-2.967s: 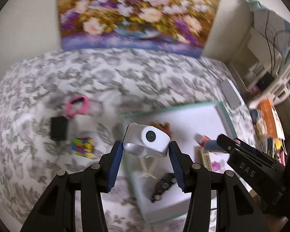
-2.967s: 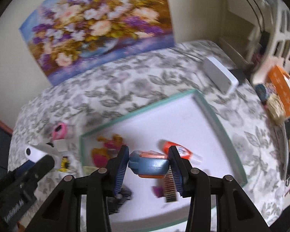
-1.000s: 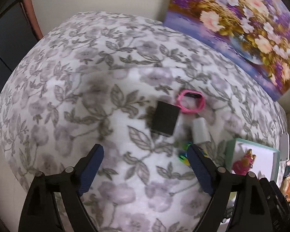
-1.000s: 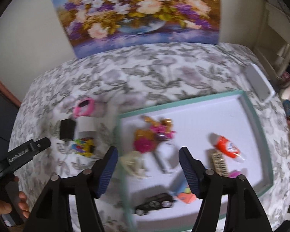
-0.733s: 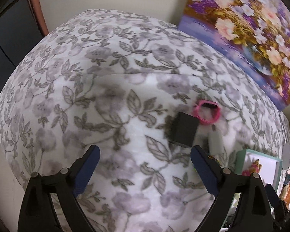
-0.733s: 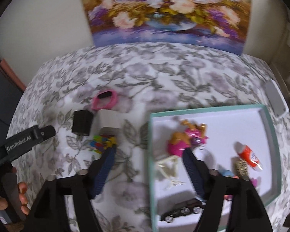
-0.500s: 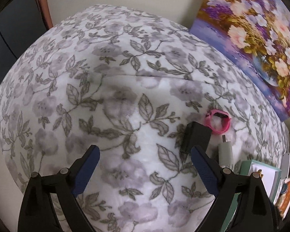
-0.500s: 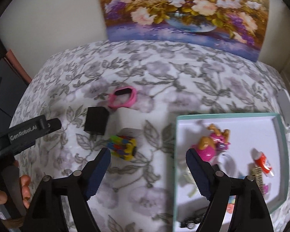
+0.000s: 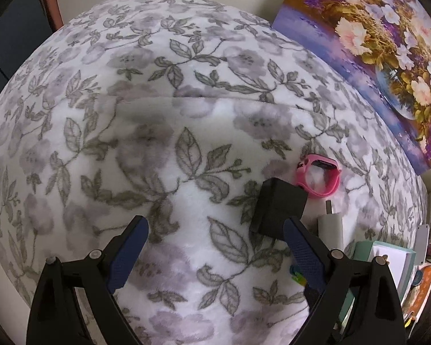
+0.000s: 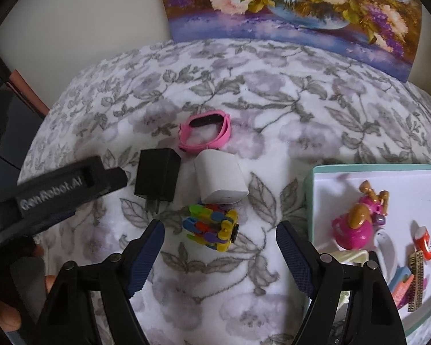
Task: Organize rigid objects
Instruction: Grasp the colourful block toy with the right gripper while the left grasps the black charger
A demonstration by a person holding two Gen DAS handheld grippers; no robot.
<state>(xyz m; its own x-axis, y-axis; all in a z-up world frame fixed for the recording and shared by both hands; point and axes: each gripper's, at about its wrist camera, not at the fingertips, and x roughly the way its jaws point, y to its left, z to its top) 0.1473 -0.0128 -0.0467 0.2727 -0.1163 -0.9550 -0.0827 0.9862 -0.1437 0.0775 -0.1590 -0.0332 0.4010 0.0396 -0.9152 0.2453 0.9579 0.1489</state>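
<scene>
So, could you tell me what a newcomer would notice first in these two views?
Probably the multicoloured block toy, lying on the floral blanket between the open right gripper's blue pads. Behind it sit a white charger, a black charger and a pink watch. The teal-rimmed tray of small toys lies at right, and a flower painting leans against the wall.

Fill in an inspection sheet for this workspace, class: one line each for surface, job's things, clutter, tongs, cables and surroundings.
Surface: floral blanket, soft and slightly rumpled.
Job's things: pink watch, black charger, white charger and colourful block toy lie outside the tray; a pink doll, a glue bottle and other small items lie inside it.
Clutter: nothing seen.
Tongs: left tongs open, empty; right tongs open, empty, above the block toy.
Cables: nothing seen.
Surroundings: flower painting against the wall.
</scene>
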